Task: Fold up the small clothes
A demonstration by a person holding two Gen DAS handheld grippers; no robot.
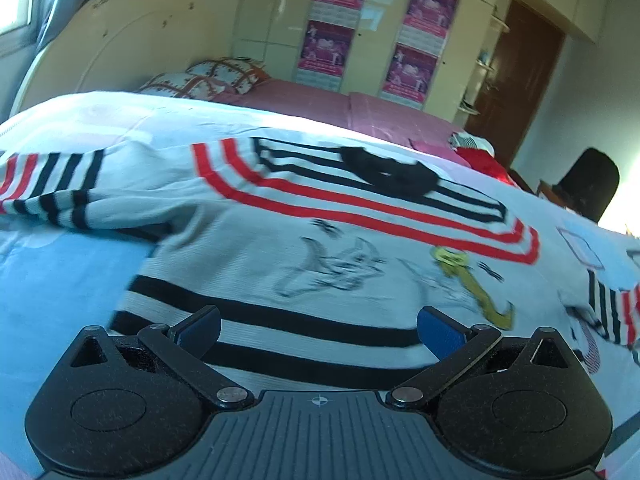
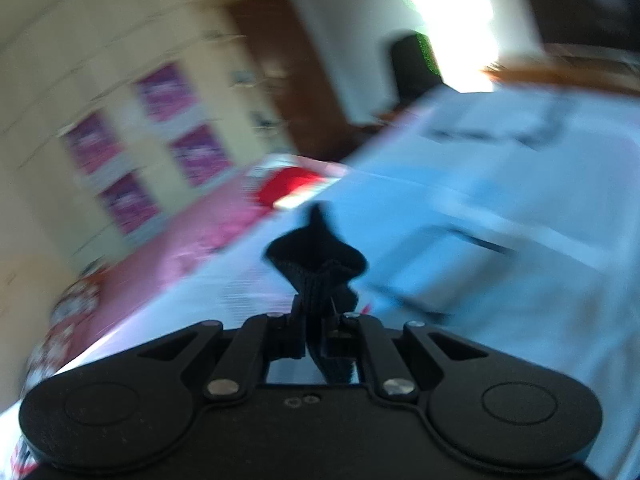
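A small white sweater (image 1: 304,248) with red and black stripes, a black collar (image 1: 390,174) and an embroidered anchor lies spread flat on the light blue bedspread (image 1: 60,280). My left gripper (image 1: 318,326) is open just above its black-striped hem, blue pads apart. In the blurred right wrist view my right gripper (image 2: 320,320) is shut on a black ribbed piece of fabric (image 2: 316,256) and holds it above the bedspread (image 2: 500,240). What garment this black fabric belongs to is unclear.
A pink sheet (image 1: 320,106) and patterned pillows (image 1: 208,78) lie at the far end of the bed. A red garment (image 1: 480,160) sits at the bed's right edge. Beyond stand a wardrobe with posters (image 1: 340,20), a brown door (image 1: 516,80) and a dark chair (image 1: 588,184).
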